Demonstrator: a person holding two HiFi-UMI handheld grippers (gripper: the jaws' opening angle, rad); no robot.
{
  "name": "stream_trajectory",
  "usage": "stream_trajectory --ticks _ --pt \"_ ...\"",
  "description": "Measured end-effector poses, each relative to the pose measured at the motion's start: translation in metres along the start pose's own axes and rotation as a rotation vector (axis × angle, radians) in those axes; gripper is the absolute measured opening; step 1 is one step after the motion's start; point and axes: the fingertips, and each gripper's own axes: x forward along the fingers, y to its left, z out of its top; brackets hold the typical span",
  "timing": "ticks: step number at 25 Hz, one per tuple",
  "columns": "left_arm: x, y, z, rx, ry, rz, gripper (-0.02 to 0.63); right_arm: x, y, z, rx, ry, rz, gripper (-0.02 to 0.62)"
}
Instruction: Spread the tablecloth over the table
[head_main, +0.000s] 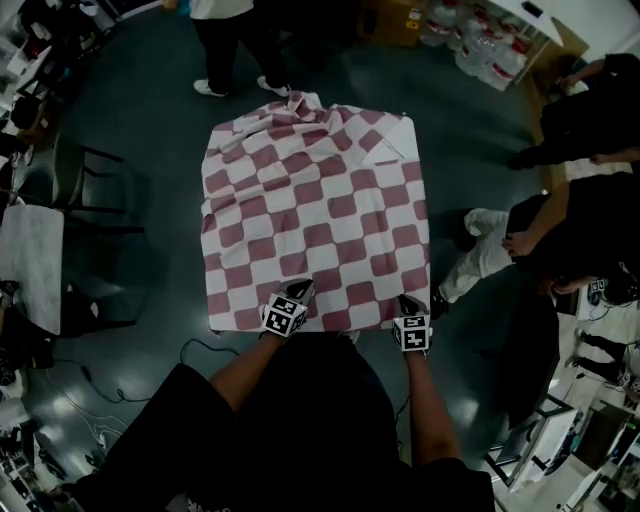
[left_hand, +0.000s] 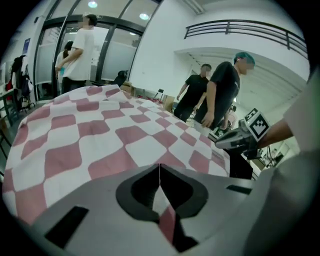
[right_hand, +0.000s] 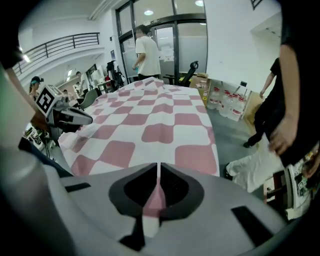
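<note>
Red-and-white checked fabric, the tablecloth (head_main: 315, 220), is laid over the table, which is hidden beneath it; the cloth hangs over the table's near, left and right edges. At the table's near edge the hem is pinched in two places. The left gripper (head_main: 299, 290) is pressed shut on the hem toward the table's near left corner, and a thin fold of checked fabric is seen caught between its jaws in the left gripper view. The right gripper (head_main: 404, 300) is likewise clamped on the hem toward the table's near right corner, with a pink-and-white fold nipped between its jaws.

At the table's far right corner a flap (head_main: 386, 150) is turned back so that the pale underside is shown, and along the table's far edge the fabric is bunched into ridges (head_main: 300, 105).

The cloth is judged to be light, soft and limp: no shape is likely to be kept by it, and it can probably be slid across the table with little pull. It is best taken by the hem near the corners, well apart, so that tension is shared evenly; an uneven tug may skew it or drag it off the table's far edge.
</note>
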Motion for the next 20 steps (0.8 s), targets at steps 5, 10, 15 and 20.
stream_trajectory --ticks 5,10,15,20 --pt "-0.002 0.063 0.024 0.027 -0.013 0.108 0.017 0.047 -0.008 0.057 -0.064 0.009 0.000 0.020" --pt "-0.012 0.134 0.030 -0.011 -0.008 0.172 0.017 0.067 -0.019 0.062 -0.060 0.055 -0.063 0.019" --pt "-0.010 0.141 0.041 0.000 0.007 0.113 0.017 0.056 -0.025 0.046 0.153 -0.006 -0.143 0.018" --pt "0.013 0.104 0.051 -0.013 -0.009 0.031 0.017 0.040 -0.024 0.072 0.148 -0.060 -0.063 0.020"
